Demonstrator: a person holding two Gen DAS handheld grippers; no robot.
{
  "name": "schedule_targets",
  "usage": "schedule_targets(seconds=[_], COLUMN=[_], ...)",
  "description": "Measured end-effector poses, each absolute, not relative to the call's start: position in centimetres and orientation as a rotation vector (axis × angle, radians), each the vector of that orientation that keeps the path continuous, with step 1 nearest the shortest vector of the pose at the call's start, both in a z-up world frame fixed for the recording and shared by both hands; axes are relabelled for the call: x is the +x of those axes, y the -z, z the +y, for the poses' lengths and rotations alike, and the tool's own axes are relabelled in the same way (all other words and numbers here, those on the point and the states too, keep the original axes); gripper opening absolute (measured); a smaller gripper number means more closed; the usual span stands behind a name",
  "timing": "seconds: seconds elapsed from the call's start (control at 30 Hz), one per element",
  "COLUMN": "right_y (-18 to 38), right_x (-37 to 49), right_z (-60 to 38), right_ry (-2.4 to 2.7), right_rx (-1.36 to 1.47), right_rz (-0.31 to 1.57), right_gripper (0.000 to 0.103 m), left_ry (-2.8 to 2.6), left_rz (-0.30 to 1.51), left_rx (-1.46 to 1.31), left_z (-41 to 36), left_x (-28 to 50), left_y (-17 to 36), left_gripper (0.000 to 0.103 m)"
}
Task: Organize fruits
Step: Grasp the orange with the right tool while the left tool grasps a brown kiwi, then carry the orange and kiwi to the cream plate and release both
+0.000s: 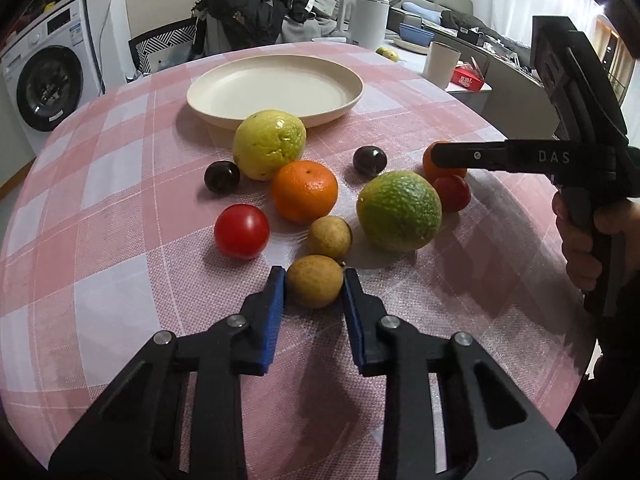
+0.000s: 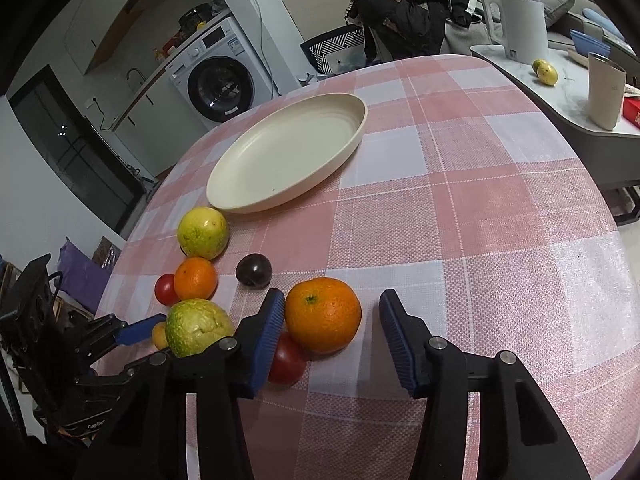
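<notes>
Blue-padded fingers [image 1: 276, 308] of your left gripper [image 1: 315, 284] flank a small tan fruit [image 1: 315, 281] on the checked surface [image 1: 120, 264]; the pads sit against or just beside its sides, but you cannot tell whether they press. Your right gripper [image 2: 332, 322] stands wide open around an orange [image 2: 322, 314]: its left pad lies at the peel, its right pad stands clear.

Step in hand, as judged: grasp one fruit per gripper and carry it to the cream plate [image 2: 224, 196], which lies bare beyond the cluster.

- Left: close gently across the widest part; a small round fruit probably rolls or squirts forward. A second tan fruit [image 1: 329, 237] lies just ahead, and a tomato [image 1: 241, 231] sits near to the left, so lift straight up before you travel.
- Right: centre the orange between the pads before you close. A red fruit [image 2: 286, 358] touches it from below and is partly hidden by the left finger; a one-sided push may shove both.
- Path: a yellow citrus [image 1: 269, 144] sits at the plate's near rim, with a second orange [image 1: 305, 191], a green citrus [image 1: 399, 210] and two dark plums [image 1: 222, 176] [image 1: 370, 161] between; pass above them.

Beyond the surface stand a kettle [image 2: 520, 24], a cup [image 2: 606, 96] and a washing machine [image 2: 218, 80], all well apart.
</notes>
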State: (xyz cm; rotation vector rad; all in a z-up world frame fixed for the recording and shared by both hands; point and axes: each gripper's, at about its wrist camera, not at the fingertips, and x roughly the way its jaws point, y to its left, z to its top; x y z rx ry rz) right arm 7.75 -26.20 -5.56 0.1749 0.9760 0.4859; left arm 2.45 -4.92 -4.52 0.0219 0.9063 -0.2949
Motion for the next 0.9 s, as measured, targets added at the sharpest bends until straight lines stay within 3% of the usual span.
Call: schedule_targets(seconds=[0.1, 0.27, 0.9], right_y=[5.5, 5.7, 1.4], right_x=[7.7, 7.6, 7.0], right_z=[-26.0, -25.5, -23.5], right_ry=[-0.485, -0.496, -0.581], right_rx=[0.167, 0.159, 0.151], right_rz=[0.978, 0.975, 0.785], right_gripper=[0.05, 0.039, 0.039], left_ry=[0.305, 0.295, 0.238], left_rz=[0.906, 0.894, 0.709], left_rx=[0.01, -0.012, -0.035], left_z=[-4.7, -3.9, -1.7], left_x=[2.5, 2.4, 5.2], left_y=[4.5, 4.2, -0.8], left_gripper=[0.025, 0.025, 0.025])
